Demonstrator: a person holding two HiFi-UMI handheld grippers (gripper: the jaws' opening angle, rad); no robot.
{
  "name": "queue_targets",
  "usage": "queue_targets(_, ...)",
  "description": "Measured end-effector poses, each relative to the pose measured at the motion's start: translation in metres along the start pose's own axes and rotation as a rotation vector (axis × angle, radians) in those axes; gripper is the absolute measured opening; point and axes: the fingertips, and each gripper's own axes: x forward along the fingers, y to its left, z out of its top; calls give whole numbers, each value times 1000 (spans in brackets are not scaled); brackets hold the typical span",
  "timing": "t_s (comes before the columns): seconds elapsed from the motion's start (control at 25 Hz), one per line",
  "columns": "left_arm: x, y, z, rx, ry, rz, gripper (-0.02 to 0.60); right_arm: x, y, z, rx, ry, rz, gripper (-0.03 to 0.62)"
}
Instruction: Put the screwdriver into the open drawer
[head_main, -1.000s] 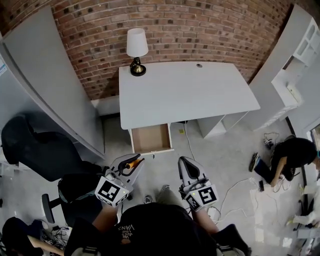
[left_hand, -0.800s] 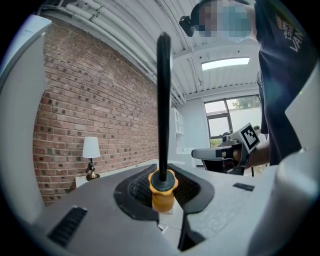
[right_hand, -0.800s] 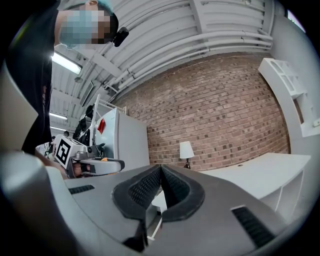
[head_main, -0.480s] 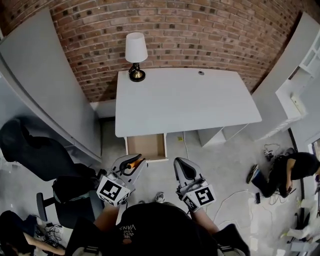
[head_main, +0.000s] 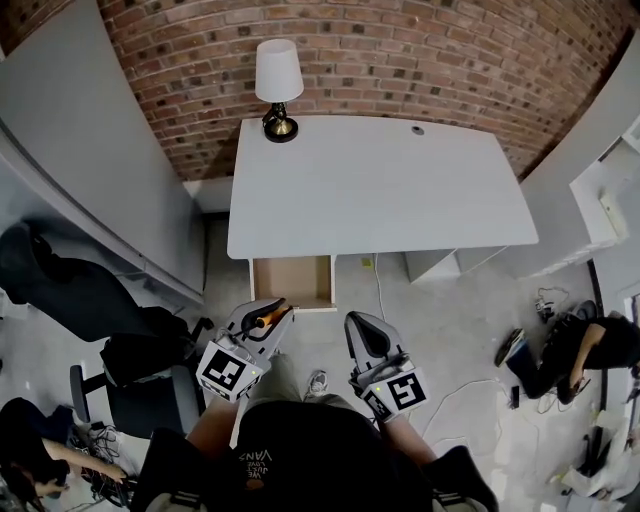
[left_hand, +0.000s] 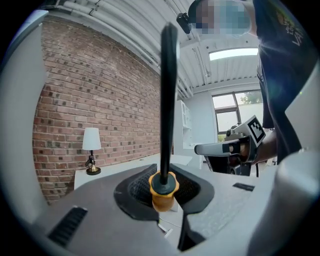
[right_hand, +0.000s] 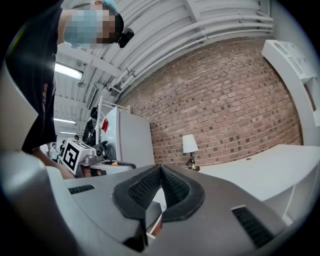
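My left gripper (head_main: 266, 320) is shut on the screwdriver (head_main: 268, 318), just in front of the open drawer (head_main: 292, 281) under the white desk (head_main: 380, 190). In the left gripper view the pads of the left gripper (left_hand: 162, 176) pinch the orange part of the screwdriver (left_hand: 163, 194), and its black length stands straight up. The drawer looks bare inside. My right gripper (head_main: 362, 336) hangs beside the left one, to the right of the drawer. In the right gripper view the right gripper (right_hand: 161, 174) has its pads together with nothing between them.
A table lamp (head_main: 278, 85) stands at the desk's back left corner, against the brick wall. Black office chairs (head_main: 70, 295) and a grey partition (head_main: 90, 140) are to the left. A person (head_main: 590, 345) crouches on the floor at the right among cables.
Both grippers have moved forward toward the desk, so the open drawer now lies closer to the left gripper's tip. The screwdriver stays held; the right jaws stay together.
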Motion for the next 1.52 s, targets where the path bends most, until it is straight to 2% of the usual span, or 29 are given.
queue_targets(0.56,61,44,-71,-52,121,-106,66,42,-37,-20,15,34,-115,-2)
queue_targets(0.8,94,58,-122,-55,199,-132,66,51,-48,-40,41,69,-139,-2)
queue_targets(1.2,134,61,-221,-63,365,-164,66,49,-66,-84,88,118,-175,-2)
queue_targets(1.52,163,66,-285,-78,464,-202,66,47,-78,-120,128,148,-198,-2)
